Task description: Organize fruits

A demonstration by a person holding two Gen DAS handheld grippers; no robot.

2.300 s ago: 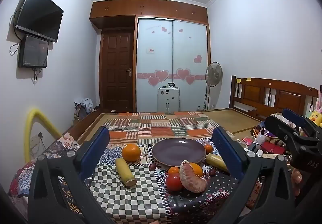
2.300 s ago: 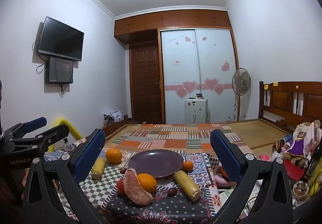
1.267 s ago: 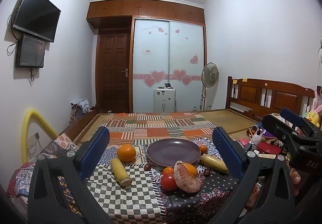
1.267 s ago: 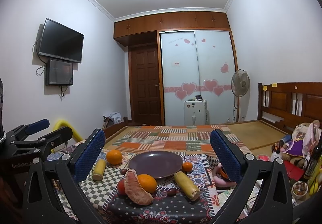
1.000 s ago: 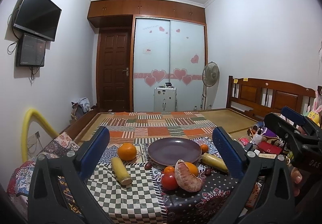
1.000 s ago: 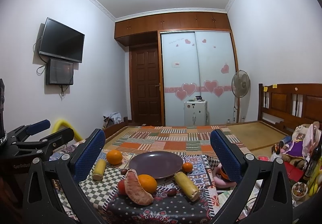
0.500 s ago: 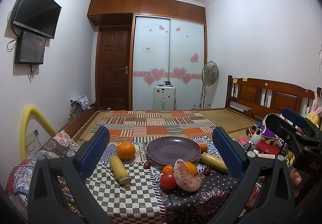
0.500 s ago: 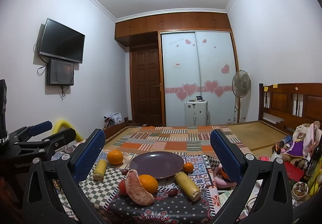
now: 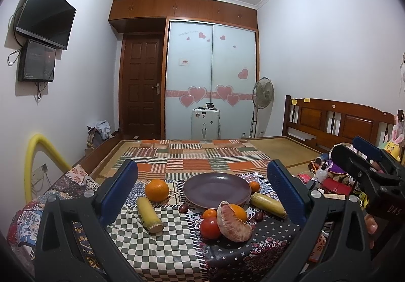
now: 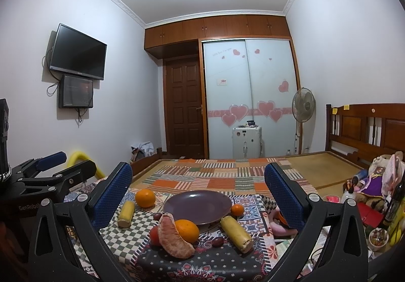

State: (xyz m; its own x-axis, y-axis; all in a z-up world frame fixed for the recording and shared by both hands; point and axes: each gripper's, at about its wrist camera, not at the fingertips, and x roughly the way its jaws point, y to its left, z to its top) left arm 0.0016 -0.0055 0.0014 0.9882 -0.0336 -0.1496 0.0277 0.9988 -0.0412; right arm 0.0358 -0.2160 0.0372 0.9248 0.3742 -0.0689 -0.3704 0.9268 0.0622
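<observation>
We judge the task barely begun: the purple plate (image 9: 216, 189) at the centre of the left wrist view holds nothing, and every fruit lies on the patterned tablecloth (image 9: 157, 246) around it.

Left of the plate sit a large orange (image 9: 156, 190) and, below it, a yellow sugarcane piece (image 9: 149, 214). At lower centre a cluster lies just in front of the plate: a red tomato (image 9: 210, 228), a peeled pomelo segment (image 9: 233, 222) leaning on a second orange (image 9: 239, 212), and a small tangerine (image 9: 209, 213) behind the tomato. Right of the plate are another small tangerine (image 9: 254, 186) and a second sugarcane piece (image 9: 268, 204). Two small dark fruits, perhaps grapes or dates, lie near the rim; we cannot tell which.

Our left gripper (image 9: 202, 193) hangs in front of the table with its fingers spread wide and nothing between them. Our right gripper (image 10: 198, 194), in its own view, is likewise wide apart and empty, framing the plate from the lower edge.

So all the gathering remains to be done, presumably onto the plate.
</observation>
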